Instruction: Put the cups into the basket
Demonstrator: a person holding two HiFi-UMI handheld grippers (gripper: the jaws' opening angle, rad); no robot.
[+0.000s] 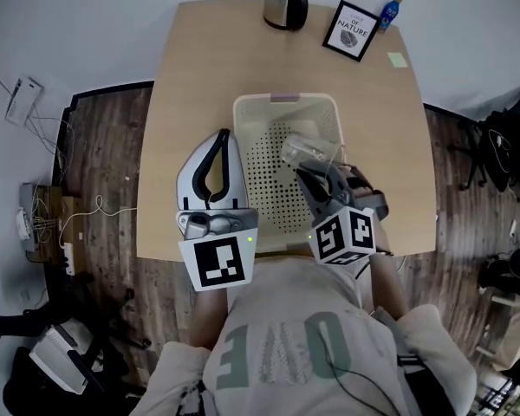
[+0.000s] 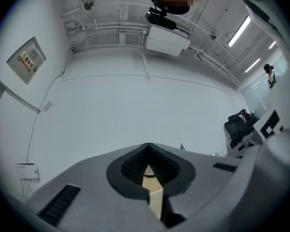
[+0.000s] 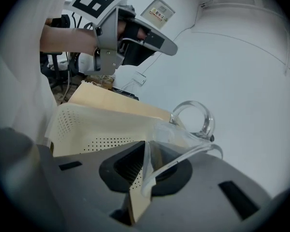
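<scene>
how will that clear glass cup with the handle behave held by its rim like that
The clear glass cup with a handle looks rigid but probably fragile, so setting it gently into the cream perforated plastic basket seems wise. Smooth glass pinched at a thin rim by the right claw may slip or swing.

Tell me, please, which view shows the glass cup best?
The right gripper view: the cup sits close up, its rim pinched in the right gripper, handle loop plain. The head view shows only a faint clear shape over the basket. The left gripper view misses it.
</scene>
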